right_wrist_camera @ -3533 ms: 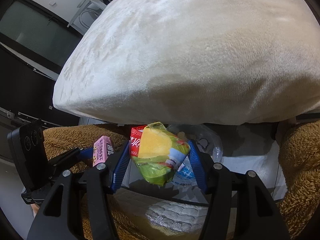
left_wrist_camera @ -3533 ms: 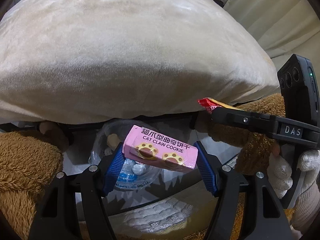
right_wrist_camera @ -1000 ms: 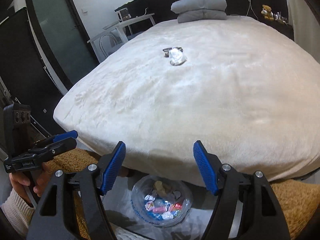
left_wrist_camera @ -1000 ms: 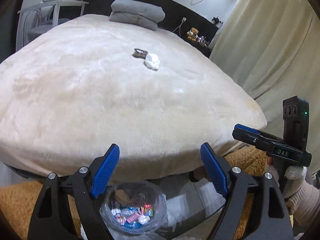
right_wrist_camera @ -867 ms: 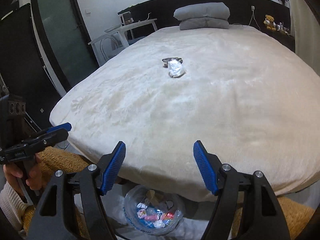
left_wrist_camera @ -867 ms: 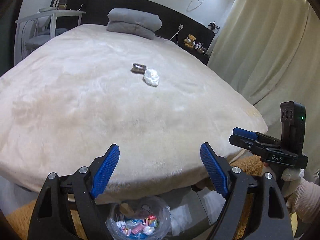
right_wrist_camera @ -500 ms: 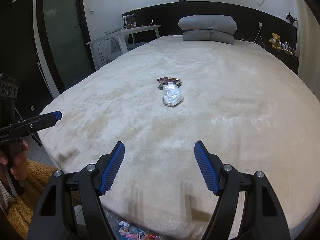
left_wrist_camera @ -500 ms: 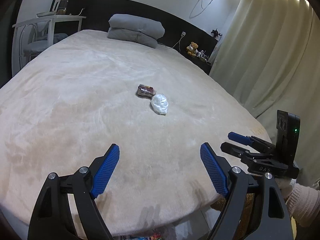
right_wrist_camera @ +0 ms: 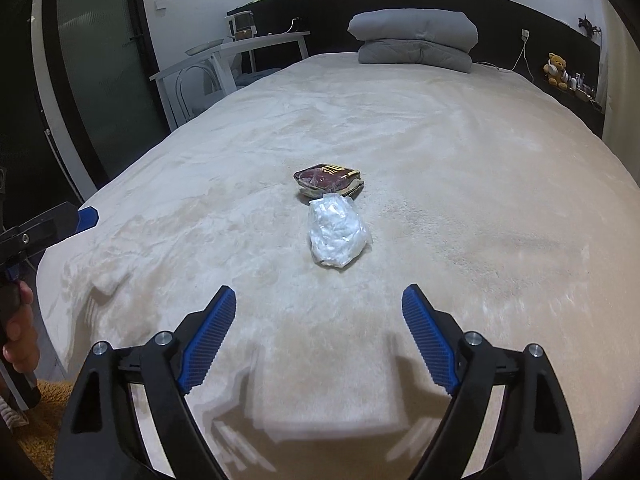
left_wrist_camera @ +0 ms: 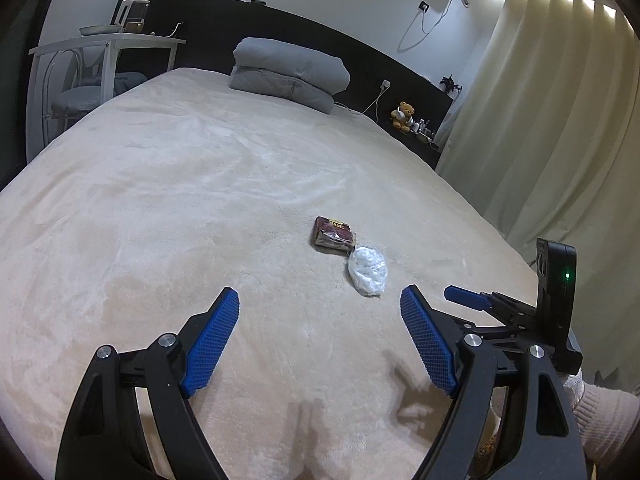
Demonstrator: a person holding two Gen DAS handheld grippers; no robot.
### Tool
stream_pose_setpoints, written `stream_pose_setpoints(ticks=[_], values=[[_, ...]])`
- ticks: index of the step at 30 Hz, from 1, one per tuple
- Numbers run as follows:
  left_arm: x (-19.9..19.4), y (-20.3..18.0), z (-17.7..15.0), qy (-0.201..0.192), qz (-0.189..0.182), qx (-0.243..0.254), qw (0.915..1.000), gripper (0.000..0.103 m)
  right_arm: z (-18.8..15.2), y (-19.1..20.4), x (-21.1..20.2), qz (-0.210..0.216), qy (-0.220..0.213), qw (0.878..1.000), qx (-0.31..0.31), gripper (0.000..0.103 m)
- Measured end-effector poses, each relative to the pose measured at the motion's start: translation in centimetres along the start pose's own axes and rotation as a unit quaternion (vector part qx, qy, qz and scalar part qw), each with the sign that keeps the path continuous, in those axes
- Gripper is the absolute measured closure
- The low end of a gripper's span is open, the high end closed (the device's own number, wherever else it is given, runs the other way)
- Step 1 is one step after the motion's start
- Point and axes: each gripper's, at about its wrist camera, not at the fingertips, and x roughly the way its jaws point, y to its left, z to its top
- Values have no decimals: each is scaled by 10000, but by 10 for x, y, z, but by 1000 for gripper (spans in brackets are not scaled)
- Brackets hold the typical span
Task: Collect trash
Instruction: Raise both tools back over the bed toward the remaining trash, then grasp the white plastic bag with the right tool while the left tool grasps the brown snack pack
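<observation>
**Two pieces of trash ahead of both empty jaws**

Left wrist view: the left gripper [left_wrist_camera: 320,312] holds its jaws spread wide with nothing between them. A crumpled clear plastic bag [left_wrist_camera: 367,271] lies on the bed [left_wrist_camera: 160,200] beyond the right jaw, well in from the edges. Its long axis runs toward the headboard end, where the dark red packet [left_wrist_camera: 334,234] touches it.

Right wrist view: the right gripper [right_wrist_camera: 319,306] has its jaws opening, empty. The bag [right_wrist_camera: 337,236] lies straight ahead between their lines, lengthwise toward the packet [right_wrist_camera: 330,180], which lies crosswise.
</observation>
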Motion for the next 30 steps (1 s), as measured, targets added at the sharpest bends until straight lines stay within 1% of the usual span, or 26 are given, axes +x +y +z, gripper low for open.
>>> stream_pose_setpoints(ticks=[3,8,11,13,15,16,18,19,20,21,24,30], values=[[8,10,5,-11,56,-52,10000,22,9,-2,22,-48,73,9999,66,19],[16,28,10,-41,147,-255,9996,22,22,-2,58,-266,178,9995,-22,19],[18,34,9,-44,151,-332,9993,22,28,-2,72,-311,211,9993,-33,19],[18,35,8,-30,149,-359,9992,22,33,-3,79,-264,243,9994,28,20],[19,35,8,-27,157,-344,9993,22,37,-3,85,-313,295,9991,39,29],[20,36,8,-29,145,-361,9992,22,39,-3,89,-354,306,9989,45,30],[23,37,9,-19,143,-388,9991,22,41,-3,96,-424,393,9983,14,42],[25,37,9,-6,145,-394,9991,22,41,-3,99,-465,434,9980,20,44],[27,36,9,20,135,-386,9992,22,41,-4,101,-516,471,9975,47,49],[29,35,9,35,145,-357,9993,22,40,-6,101,-526,475,9975,86,51],[36,29,9,93,181,-200,9996,22,40,-9,95,-445,378,9982,150,53],[48,23,13,88,239,-165,9995,22,37,-14,66,-300,181,9992,209,53]])
